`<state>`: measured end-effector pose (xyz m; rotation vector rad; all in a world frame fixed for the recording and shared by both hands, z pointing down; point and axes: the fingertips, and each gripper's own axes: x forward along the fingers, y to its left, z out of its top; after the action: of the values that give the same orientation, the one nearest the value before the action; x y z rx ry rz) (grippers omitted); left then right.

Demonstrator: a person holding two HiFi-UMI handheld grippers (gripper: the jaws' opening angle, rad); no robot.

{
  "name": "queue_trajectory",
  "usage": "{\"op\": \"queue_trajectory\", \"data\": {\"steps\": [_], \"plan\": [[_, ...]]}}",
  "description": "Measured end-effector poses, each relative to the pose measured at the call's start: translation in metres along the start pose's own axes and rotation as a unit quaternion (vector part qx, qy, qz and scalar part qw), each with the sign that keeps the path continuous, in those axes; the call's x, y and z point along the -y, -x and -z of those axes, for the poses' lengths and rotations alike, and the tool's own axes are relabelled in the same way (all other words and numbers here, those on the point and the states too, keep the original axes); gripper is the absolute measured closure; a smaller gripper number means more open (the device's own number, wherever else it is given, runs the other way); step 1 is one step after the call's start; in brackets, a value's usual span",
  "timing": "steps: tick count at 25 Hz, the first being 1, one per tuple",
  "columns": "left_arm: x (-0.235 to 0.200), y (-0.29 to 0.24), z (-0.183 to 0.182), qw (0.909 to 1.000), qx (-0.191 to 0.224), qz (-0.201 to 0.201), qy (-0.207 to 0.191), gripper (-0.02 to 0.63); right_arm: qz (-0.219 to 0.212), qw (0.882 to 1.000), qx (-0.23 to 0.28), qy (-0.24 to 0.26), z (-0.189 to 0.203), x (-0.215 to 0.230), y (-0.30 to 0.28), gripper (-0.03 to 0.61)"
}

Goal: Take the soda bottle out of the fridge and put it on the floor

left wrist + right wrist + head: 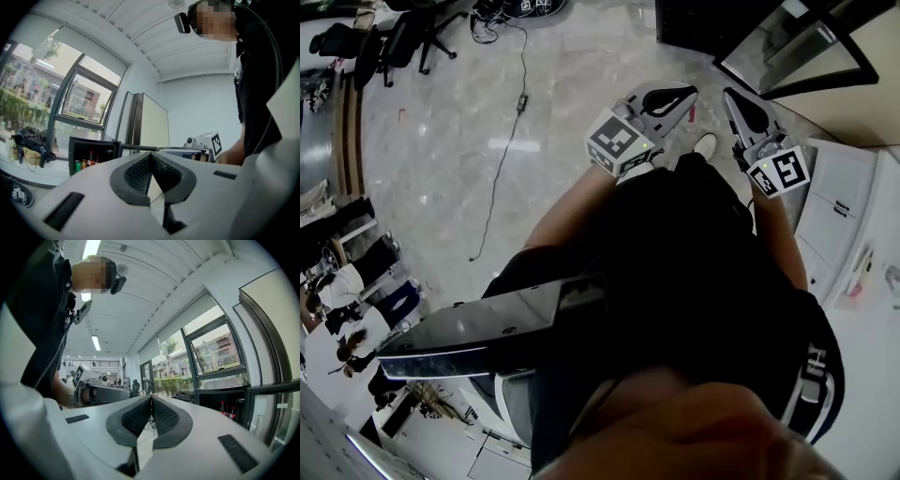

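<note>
Both tools are clenched and empty. Your left gripper [150,157] has its ribbed pads [137,174] pressed together with nothing between them, and your right gripper [151,399] is the same.

The soda bottles [90,160] are out of reach, standing upright inside the small black fridge [89,150]. In the left gripper view it sits at 9 o'clock, below the window [28,93], and a green can [78,165] stands just beside the bottles. In the right gripper view the fridge is at 3 o'clock. In the head view it lies at about 1 o'clock, beyond both grippers, with its door [792,42] swung wide.

You appear to be on the approach, so turn to face the opening squarely.

- Choose one gripper for the grasp and spread its jaws before they cross the fridge's edge.
- Go in level and aim at the body of the nearest bottle, below the red cap.
- The bottles look alike and stand close together, so watch that an outer jaw doesn't nudge a neighbour or the can.
- Keep the idle gripper clear of the door.
- Close fully before you draw the bottle back.
</note>
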<state>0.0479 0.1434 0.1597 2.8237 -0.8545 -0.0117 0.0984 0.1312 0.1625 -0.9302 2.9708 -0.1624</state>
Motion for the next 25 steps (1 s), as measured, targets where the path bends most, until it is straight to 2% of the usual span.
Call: {"op": "queue_trajectory", "data": {"steps": [14, 19, 25], "plan": [[-0.039, -0.119, -0.016, 0.9982, -0.009, -0.060, -0.002, 0.615, -0.046, 0.999, -0.014, 0.017, -0.006, 0.126, 0.002, 0.566], [-0.052, -0.140, -0.020, 0.9967, -0.010, -0.080, -0.004, 0.615, -0.056, 0.998, -0.019, 0.011, 0.000, 0.155, -0.004, 0.566], [-0.074, -0.150, -0.016, 0.9966, -0.018, -0.081, -0.002, 0.615, -0.047, 0.999, -0.018, 0.000, 0.004, 0.172, -0.026, 0.565]]}}
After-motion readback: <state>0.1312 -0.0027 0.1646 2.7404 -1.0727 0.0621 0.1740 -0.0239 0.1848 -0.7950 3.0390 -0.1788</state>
